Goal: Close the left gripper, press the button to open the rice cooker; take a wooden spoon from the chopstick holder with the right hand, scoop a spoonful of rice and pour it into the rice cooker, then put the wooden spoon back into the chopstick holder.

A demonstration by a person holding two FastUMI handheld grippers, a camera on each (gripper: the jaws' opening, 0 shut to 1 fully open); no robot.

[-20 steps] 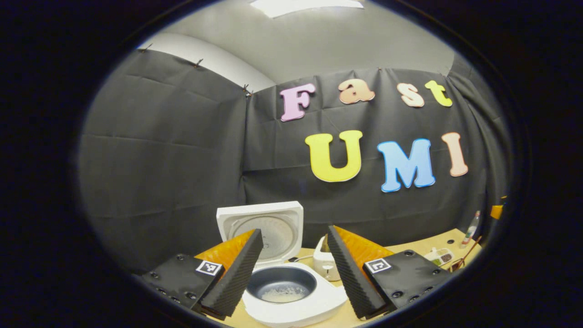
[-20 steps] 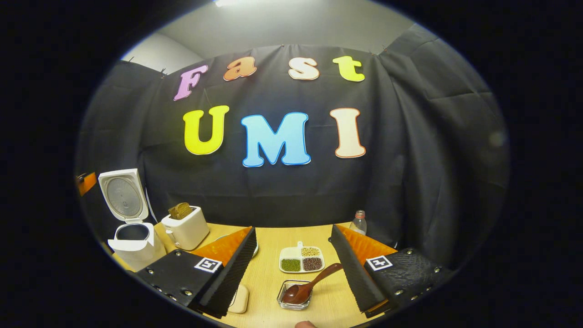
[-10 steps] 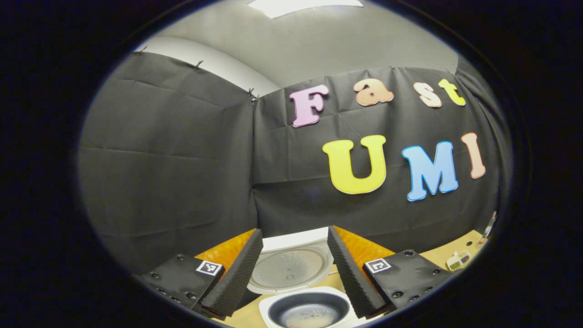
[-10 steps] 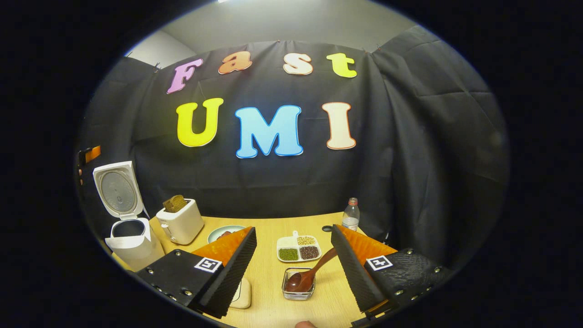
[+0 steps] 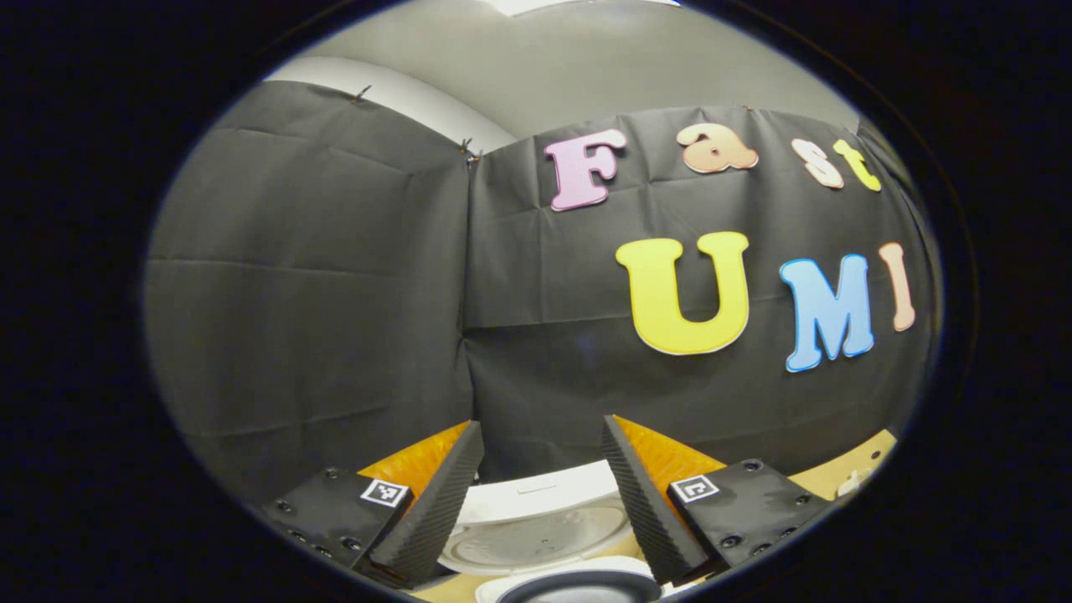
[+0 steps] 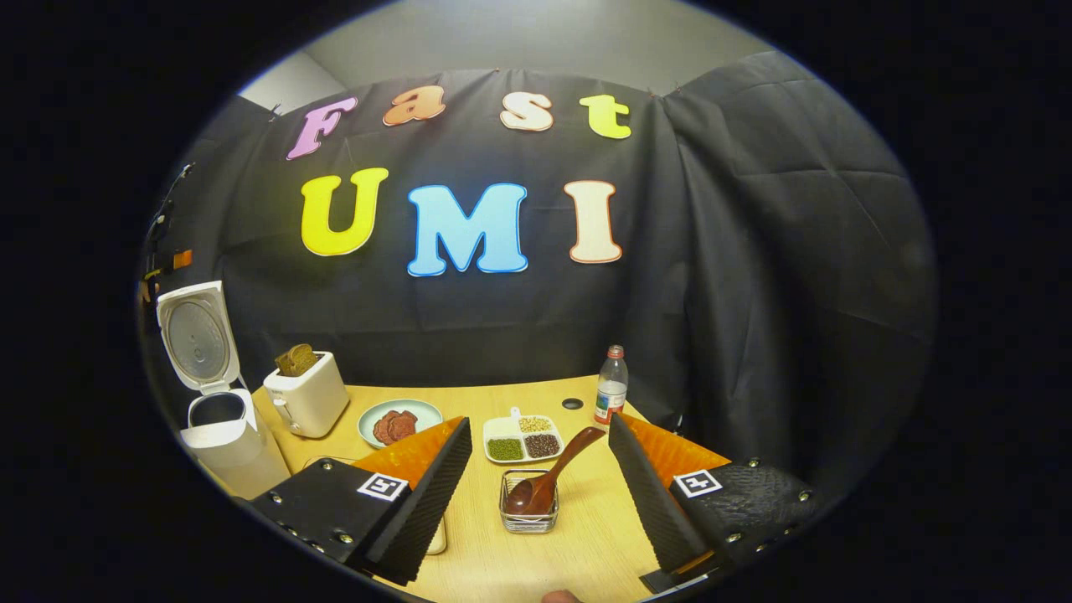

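Since the rice cooker stands with its lid up at the far left of the counter, we judge the button press done. Rice already in the pot or not: cannot tell from here.

Wooden spoon sits bowl-down in the small glass holder, handle leaning up and to the right. So either the spoon is not yet taken or it is already back; we cannot say which from these views alone. No rice container that we can pick out with certainty; the divided tray of grains sits just beyond the holder.

Right tool: fingers spread wide, nothing between them. Holder and spoon lie between the two fingers in the right gripper view, near and a bit below; the spoon handle tip ends just short of the right-side finger, apart from it.

Left tool: also wide open, holding nothing. In the left gripper view it points at the wall cloth, with the raised lid low between its fingers and the pot rim at the bottom edge, close underneath.

Other counter items: toaster, plate, bottle.
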